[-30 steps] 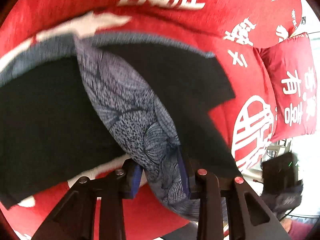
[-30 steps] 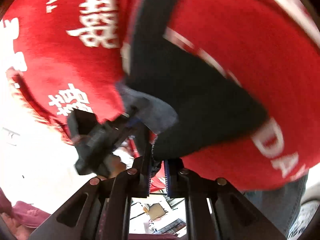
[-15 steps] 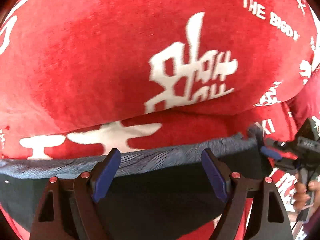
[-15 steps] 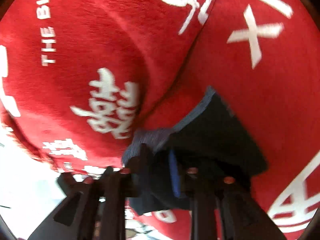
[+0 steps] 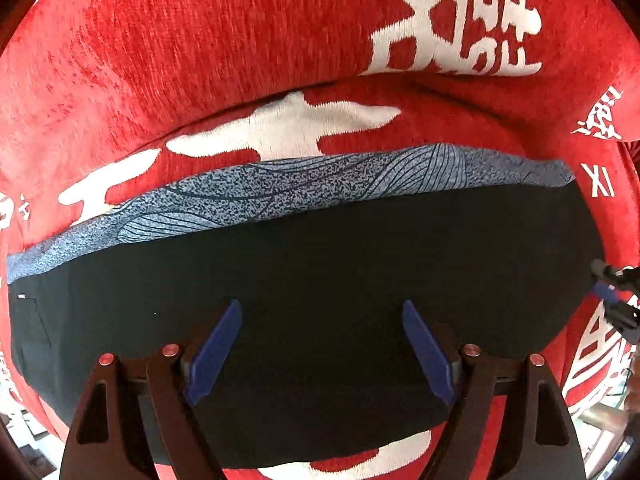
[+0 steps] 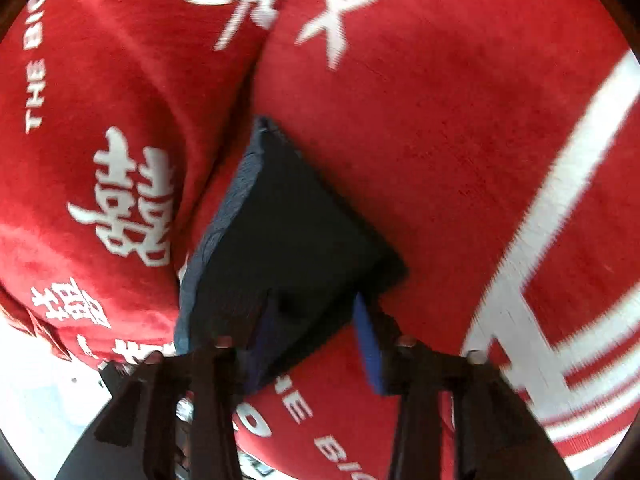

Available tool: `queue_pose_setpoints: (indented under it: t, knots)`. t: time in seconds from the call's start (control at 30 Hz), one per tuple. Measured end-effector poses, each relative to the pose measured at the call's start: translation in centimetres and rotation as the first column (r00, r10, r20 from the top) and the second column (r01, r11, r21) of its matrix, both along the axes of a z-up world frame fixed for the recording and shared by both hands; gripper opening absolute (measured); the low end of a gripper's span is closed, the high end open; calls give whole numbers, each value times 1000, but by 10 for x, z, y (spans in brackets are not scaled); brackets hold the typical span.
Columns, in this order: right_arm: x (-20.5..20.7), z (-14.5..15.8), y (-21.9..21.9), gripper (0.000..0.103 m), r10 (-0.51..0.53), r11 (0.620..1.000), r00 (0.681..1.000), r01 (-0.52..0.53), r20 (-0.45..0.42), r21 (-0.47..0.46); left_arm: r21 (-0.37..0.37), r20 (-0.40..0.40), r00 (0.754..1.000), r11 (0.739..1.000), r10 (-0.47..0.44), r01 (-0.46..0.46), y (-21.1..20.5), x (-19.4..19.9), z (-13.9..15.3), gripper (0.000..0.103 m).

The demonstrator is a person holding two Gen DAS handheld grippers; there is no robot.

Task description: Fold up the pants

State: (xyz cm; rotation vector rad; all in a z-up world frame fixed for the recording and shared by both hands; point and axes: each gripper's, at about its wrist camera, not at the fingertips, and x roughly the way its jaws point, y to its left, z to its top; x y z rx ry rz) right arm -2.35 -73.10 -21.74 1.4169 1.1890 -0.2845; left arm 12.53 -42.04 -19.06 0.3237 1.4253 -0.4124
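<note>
- Left wrist view, left to centre: the folded pants point(image 5: 320, 272) lie flat on the red sofa point(image 5: 180, 60), filling the middle band of the frame from the left edge to the right
- A grey-blue patterned band point(image 5: 280, 196) runs along the upper edge of the pants; the rest of the fabric shows black
- Lower centre: the left tool point(image 5: 320, 312) hangs over the black fabric with its blue pads point(image 5: 216, 352) spread wide and nothing pinched between them
- Far right edge: part of the right tool point(image 5: 612, 300) shows at the right end of the pants
- Right wrist view (blurred), left: the sofa back with white lettering point(image 6: 128, 208) meets the seat along a crease running up the centre
- Centre: the pants extend from that crease down toward the lower centre of the frame
- Lower centre: the right tool point(image 6: 312, 308) has its pads apart and closing; the near corner of the pants lies between them, against the left pad, and red seat shows beside the right pad
- Right: bare red seat crossed by broad white stripes point(image 6: 560, 184)
</note>
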Motion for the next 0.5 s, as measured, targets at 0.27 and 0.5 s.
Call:
queue_pose_setpoints:
  t: [0.27,0.5]
  knots:
    - [-12,9,6,19,116,991,991,-120,-67,-65,9,-21,1000,1000,6,-5,9,-1,-4,85]
    - [-32,-5,4,63,-20,999,1000,19,24,29,5,-11,1000,1000,-4,4,5,10,-7,85]
